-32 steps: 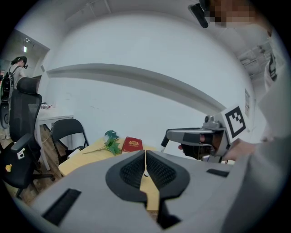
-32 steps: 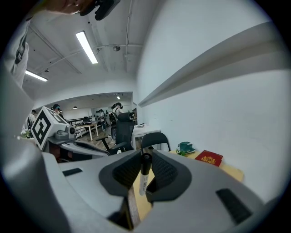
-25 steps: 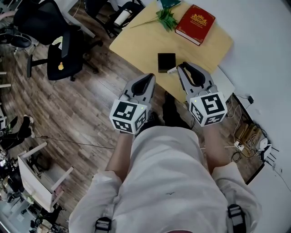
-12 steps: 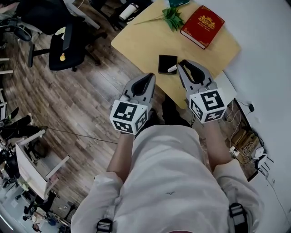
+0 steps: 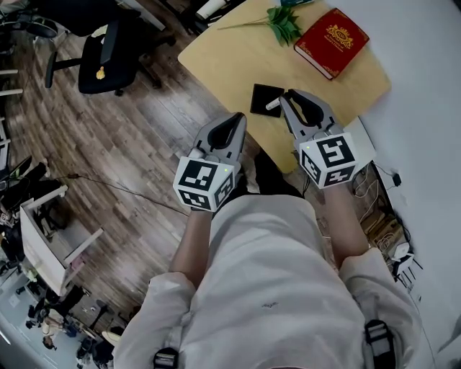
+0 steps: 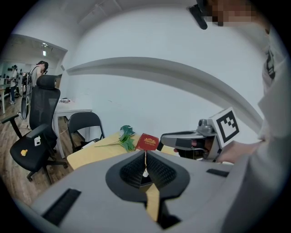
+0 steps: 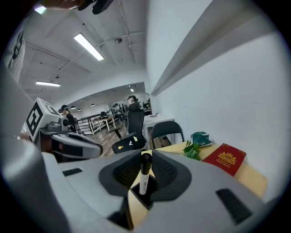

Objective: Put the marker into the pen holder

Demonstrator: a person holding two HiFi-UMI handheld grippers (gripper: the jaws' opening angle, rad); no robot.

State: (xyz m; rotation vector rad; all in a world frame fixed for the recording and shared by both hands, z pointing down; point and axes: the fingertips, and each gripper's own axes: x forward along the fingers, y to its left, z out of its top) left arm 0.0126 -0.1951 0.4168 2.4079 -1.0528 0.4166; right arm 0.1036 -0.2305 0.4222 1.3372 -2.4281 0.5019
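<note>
- The right gripper point(image 5: 290, 96) held the marker point(image 7: 144, 176) between its two jaws. The ribbed pads point(image 7: 165, 172) pressed on the barrel from either side, so the jaws stood only as far apart as the marker is thick.
- In the right gripper view the marker stood upright across the jaws. Its black cap rose just above the fingertips, and its white printed barrel ran down between the pads.
- The barrel's lower end showed right in front of the pen holder point(image 5: 265, 97), a black square box on the tan table point(image 5: 230, 65). Whether that end touched the holder or hung above it could not be told.
- In the head view the marker's white end stuck out of the right gripper's tip toward the left, at the holder's right-hand edge.
- The left gripper point(image 5: 235, 118) had its jaws brought together with nothing between them; only a thin slit showed between the pads in its own view.
- It was held over the wooden floor point(image 5: 137, 158), just off the table's near edge, left of the right gripper and apart from both marker and holder.
- A red book point(image 5: 331, 42) and a green leafy sprig point(image 5: 284, 21) lay at the table's far end, well apart from the pen holder.
- A black office chair point(image 5: 108, 50) stood on the floor to the table's left.
</note>
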